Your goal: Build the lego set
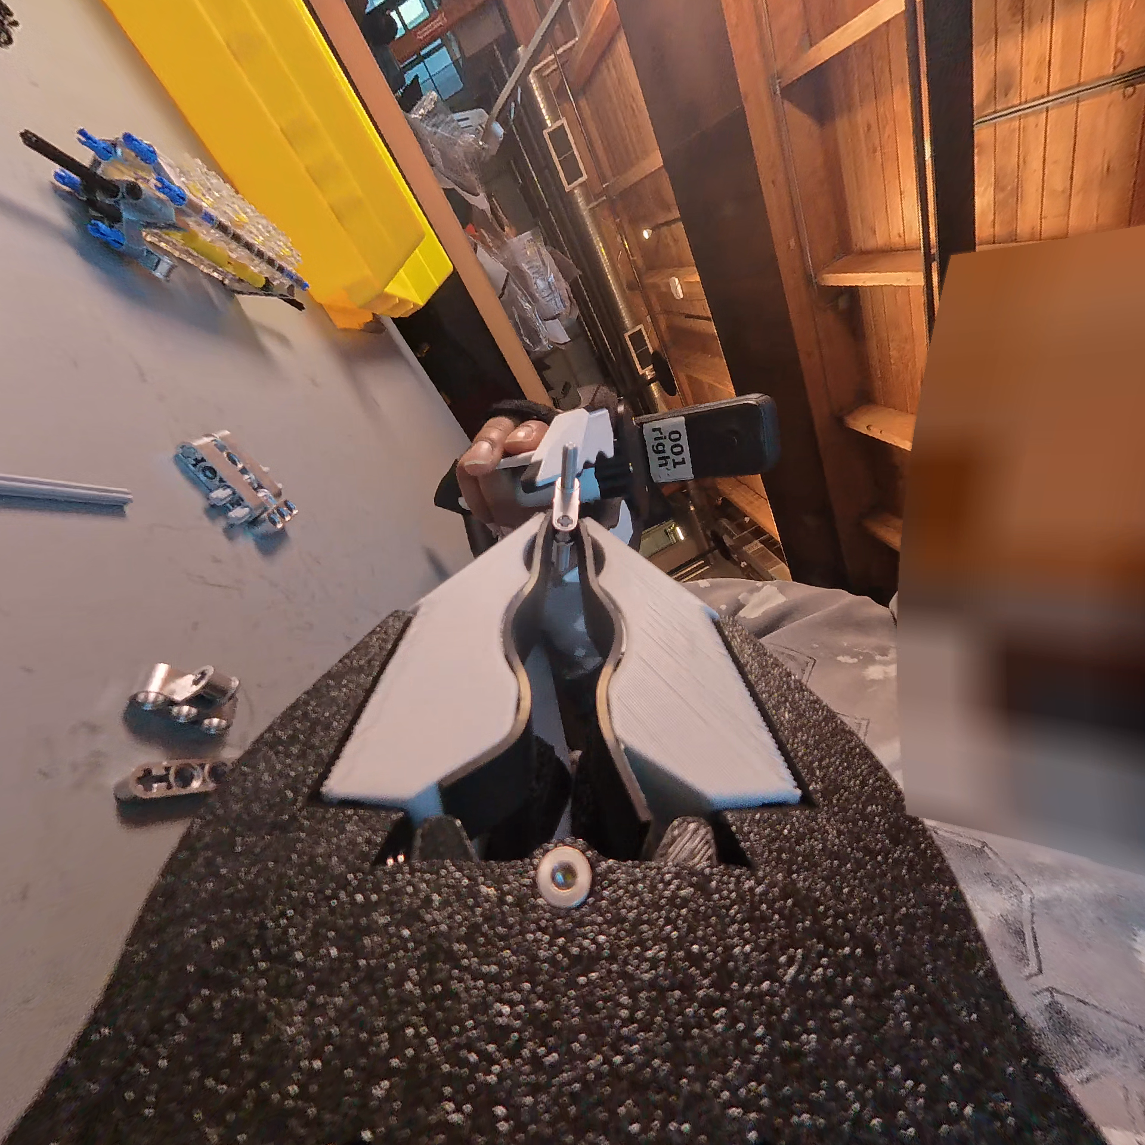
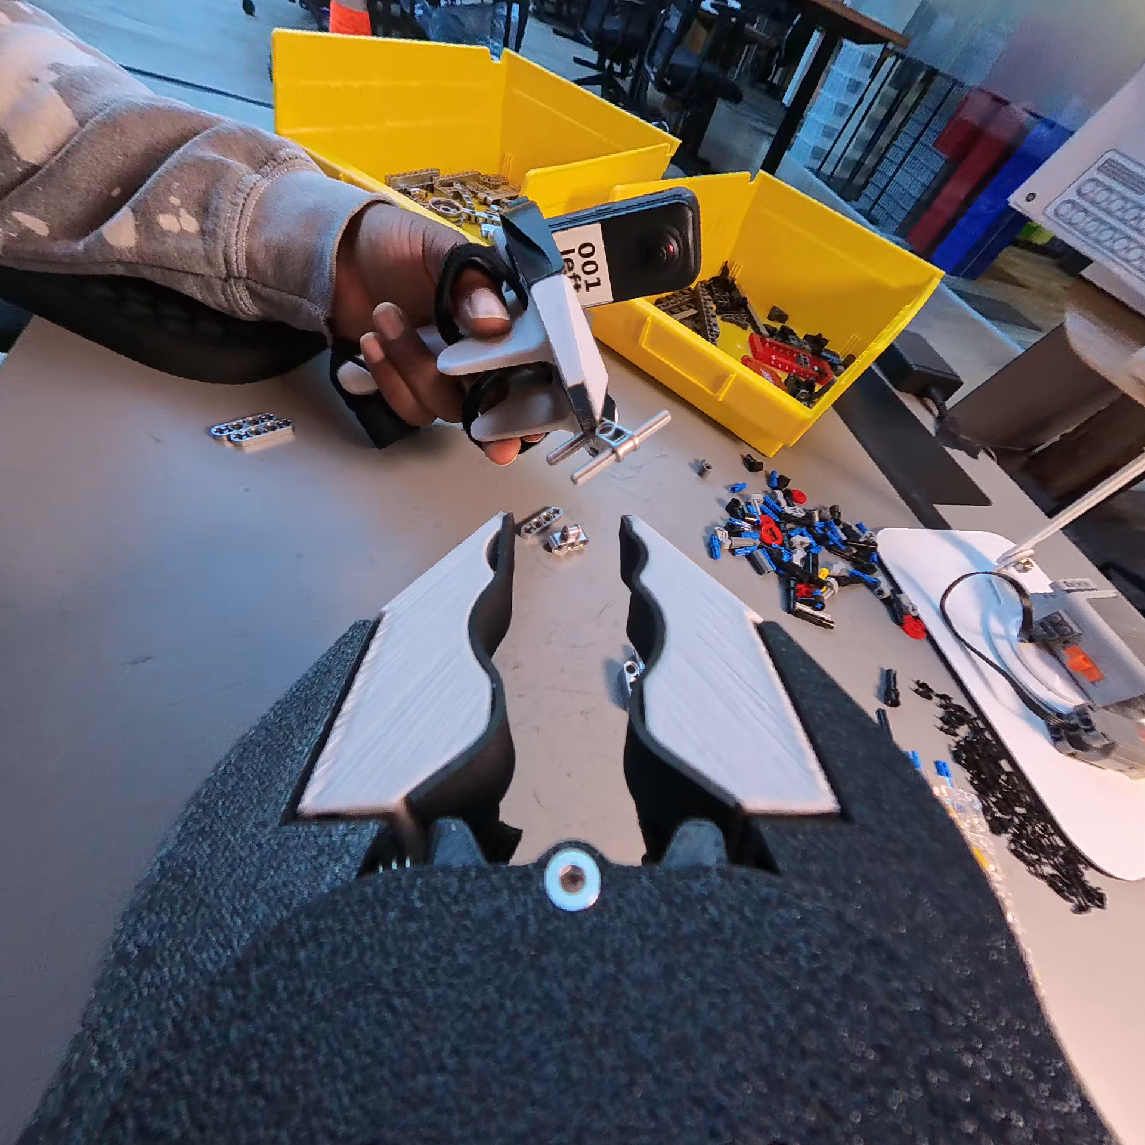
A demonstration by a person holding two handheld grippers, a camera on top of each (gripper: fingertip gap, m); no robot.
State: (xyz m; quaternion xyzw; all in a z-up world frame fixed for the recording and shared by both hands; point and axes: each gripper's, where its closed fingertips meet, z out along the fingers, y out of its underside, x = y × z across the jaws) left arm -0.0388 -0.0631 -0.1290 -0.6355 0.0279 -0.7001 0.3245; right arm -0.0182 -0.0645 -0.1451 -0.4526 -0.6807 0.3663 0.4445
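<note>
Left tool (image 2: 598, 434) held up off the desk (image 2: 155, 588) in a person's hand (image 2: 403, 322), fingers clenched on a small grey connector (image 2: 604, 435) with two grey axles through it, forming a cross. In the right wrist view one axle (image 2: 622, 447) runs long from lower left to upper right, roughly level with the desk; the shorter one crosses it, pointing down-left out of the tool's tips. From the left tool's own camera the same piece (image 1: 565, 505) sits at the very tips, an axle standing straight ahead along the fingers, away from the lens. Right tool (image 2: 567, 526) released, its fingers well apart, hovering over bare desk with two small grey beam pieces (image 2: 554, 530) lying just beyond the gap between its tips; another small grey bit (image 2: 629, 672) shows by the inner edge of its right finger. The left tool hangs above and beyond the right one, not touching it. Around: two yellow bins (image 2: 774, 396) at the back of the desk, the nearer with black and red parts, the farther with grey ones. A loose scatter of blue, black, red and grey pins (image 2: 799, 545) to the right. A white board (image 2: 929, 557) carrying a grey motor unit with a black cable (image 2: 1066, 644). A pile of tiny black pieces (image 2: 1016, 811) at the board's near edge. A stacked pair of grey beams (image 2: 251, 429) lies to the left near the sleeve (image 2: 155, 186).
</note>
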